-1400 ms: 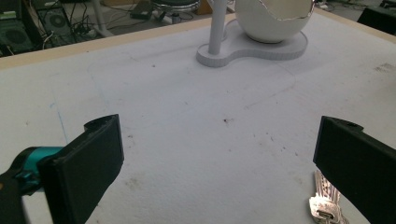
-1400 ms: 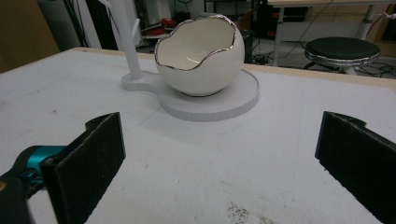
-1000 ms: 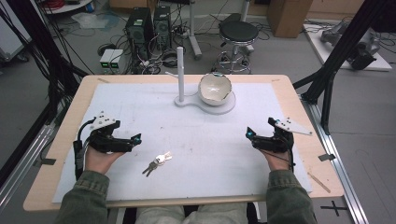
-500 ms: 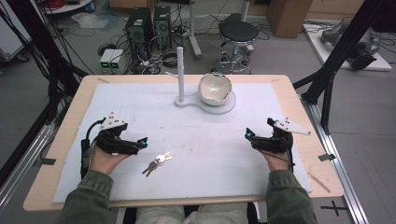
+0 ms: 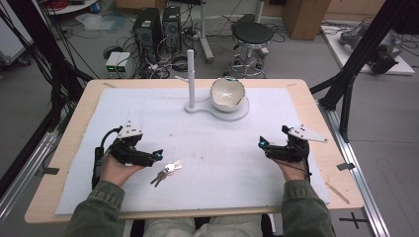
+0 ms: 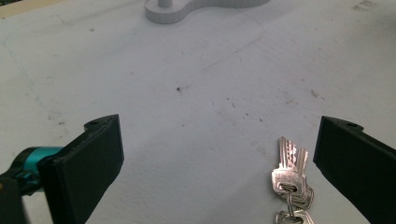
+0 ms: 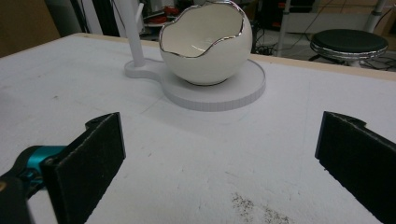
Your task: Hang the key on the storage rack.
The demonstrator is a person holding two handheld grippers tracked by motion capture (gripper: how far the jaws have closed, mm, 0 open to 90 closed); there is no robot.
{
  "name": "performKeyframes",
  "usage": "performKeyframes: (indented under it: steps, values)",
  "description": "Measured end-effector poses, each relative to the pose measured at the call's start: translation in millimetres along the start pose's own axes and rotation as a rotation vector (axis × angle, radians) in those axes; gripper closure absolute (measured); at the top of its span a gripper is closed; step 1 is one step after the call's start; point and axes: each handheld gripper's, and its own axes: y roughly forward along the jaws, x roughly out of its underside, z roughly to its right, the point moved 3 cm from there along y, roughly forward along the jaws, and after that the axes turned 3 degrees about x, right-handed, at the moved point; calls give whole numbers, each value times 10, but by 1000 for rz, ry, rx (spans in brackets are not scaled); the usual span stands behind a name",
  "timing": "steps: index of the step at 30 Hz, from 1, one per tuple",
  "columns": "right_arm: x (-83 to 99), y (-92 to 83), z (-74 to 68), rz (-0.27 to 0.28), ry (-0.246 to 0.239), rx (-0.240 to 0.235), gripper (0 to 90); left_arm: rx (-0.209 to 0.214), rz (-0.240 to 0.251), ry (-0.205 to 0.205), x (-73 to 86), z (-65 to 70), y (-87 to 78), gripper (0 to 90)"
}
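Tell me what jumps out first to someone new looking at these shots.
The cracked-egg-shaped white bowl with a silver rim, on a round white stand at the far middle of the table beside an upright white post. Then the bunch of keys lying flat near the front, just off the open left gripper; the right gripper is open over bare mat.

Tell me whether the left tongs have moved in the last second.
Yes. In the high view the left tongs have slid right, closing on the keys, which lie unmoved on the white mat.

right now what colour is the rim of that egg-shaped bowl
Silver, a thin shiny band along the jagged rim of the white bowl; the right gripper view shows it best.
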Motion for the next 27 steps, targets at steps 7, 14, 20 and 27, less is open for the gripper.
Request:
performKeyframes:
  steps: [7,14,20,27]
  values:
    - [1,0,-2,-3,-1,-1,6,25,-66,27,4,97,122,22]
    - [8,11,-5,-12,-6,-3,5,47,-113,37,3,153,236,21]
    - [8,5,-7,-15,-5,-4,5,56,-183,61,30,200,301,22]
    - [12,12,-10,-19,-14,-3,5,60,-248,78,26,278,381,22]
